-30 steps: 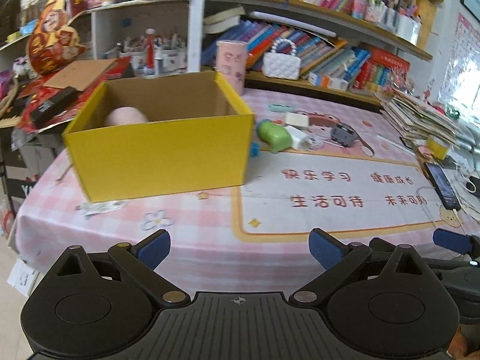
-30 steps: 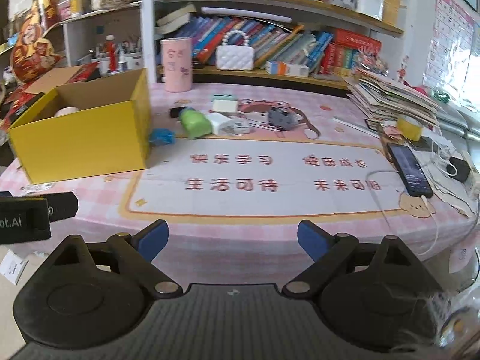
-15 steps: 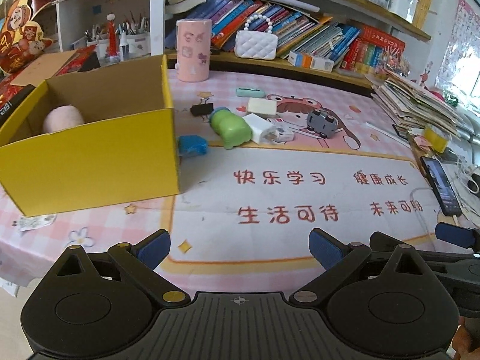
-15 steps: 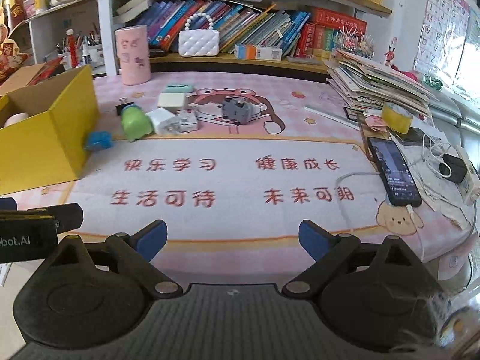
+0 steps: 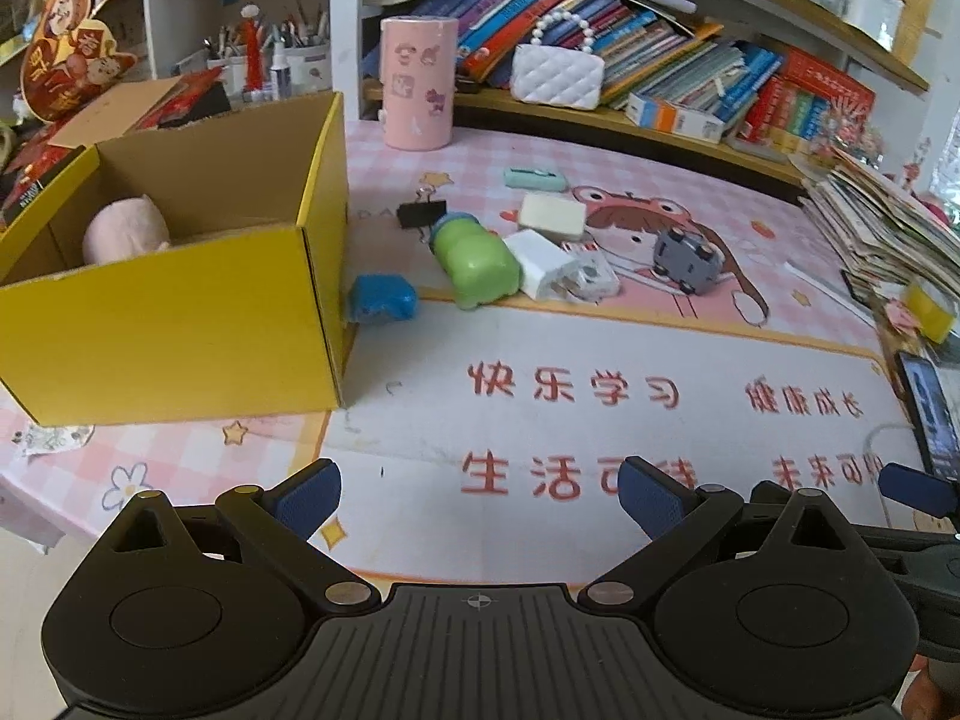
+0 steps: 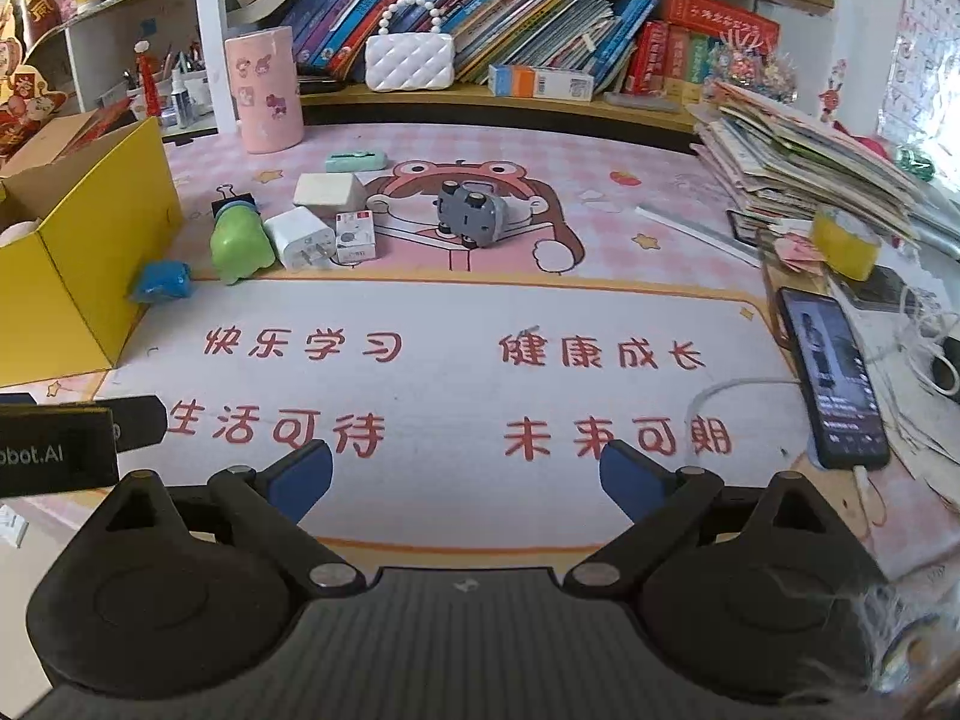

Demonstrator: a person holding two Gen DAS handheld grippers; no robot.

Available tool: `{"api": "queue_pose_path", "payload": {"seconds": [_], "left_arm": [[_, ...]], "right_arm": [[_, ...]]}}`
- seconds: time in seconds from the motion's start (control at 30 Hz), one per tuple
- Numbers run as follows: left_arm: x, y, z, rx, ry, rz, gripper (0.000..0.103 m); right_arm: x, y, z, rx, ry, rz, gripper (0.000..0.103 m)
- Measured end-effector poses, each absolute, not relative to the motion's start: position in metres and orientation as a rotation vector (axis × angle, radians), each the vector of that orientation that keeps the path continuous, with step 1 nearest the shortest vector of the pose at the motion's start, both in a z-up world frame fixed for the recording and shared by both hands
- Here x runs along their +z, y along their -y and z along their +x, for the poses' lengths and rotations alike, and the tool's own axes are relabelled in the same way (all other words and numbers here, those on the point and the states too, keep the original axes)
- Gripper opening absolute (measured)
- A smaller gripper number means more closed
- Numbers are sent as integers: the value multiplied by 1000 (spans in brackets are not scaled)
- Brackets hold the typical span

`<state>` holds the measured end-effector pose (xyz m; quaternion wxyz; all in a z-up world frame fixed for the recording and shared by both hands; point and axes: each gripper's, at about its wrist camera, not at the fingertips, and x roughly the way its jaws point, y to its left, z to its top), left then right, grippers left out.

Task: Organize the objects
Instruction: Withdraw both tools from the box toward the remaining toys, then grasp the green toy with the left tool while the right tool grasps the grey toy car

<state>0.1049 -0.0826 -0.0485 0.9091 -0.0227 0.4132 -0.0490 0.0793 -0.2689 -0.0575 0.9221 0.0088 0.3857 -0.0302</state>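
Note:
A yellow cardboard box (image 5: 174,312) stands at the left of the table with a pink plush (image 5: 125,234) inside; it also shows in the right wrist view (image 6: 90,252). Small objects lie beside it: a blue toy (image 5: 382,298), a green toy (image 5: 474,261), a white charger (image 5: 543,264), a black binder clip (image 5: 421,214), a cream block (image 5: 552,216), a mint case (image 5: 534,179) and a grey toy car (image 5: 684,255), which the right wrist view also shows (image 6: 471,213). My left gripper (image 5: 477,492) and right gripper (image 6: 465,480) are open and empty, above the mat's front edge.
A pink cylinder (image 5: 419,84) and a white quilted purse (image 5: 558,75) stand at the back by the bookshelf. A stack of papers (image 6: 804,168), a yellow tape roll (image 6: 846,240) and a charging phone (image 6: 834,372) lie at the right.
Both grippers have moved forward and right over the table, closer to the small objects. The box has slid toward the left of both views. Both stay open.

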Motion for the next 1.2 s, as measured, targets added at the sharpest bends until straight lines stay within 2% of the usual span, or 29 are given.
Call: {"api": "queue_pose_path", "payload": {"seconds": [0.6, 0.63, 0.73, 0.77, 1.2], "left_arm": [[-41, 121, 172, 17, -753, -19, 97], [-41, 123, 177, 26, -748, -19, 93], [-44, 127, 193, 55, -743, -33, 66], [-46, 129, 200, 63, -744, -40, 61], [-82, 121, 280, 172, -835, -140, 58]], "right_arm": [[-64, 312, 162, -23, -710, 28, 97], [-65, 314, 169, -17, -702, 27, 97], [-65, 318, 188, -7, -682, 32, 97], [-65, 320, 194, -8, -679, 35, 96], [-73, 318, 245, 68, -666, 30, 96]]}}
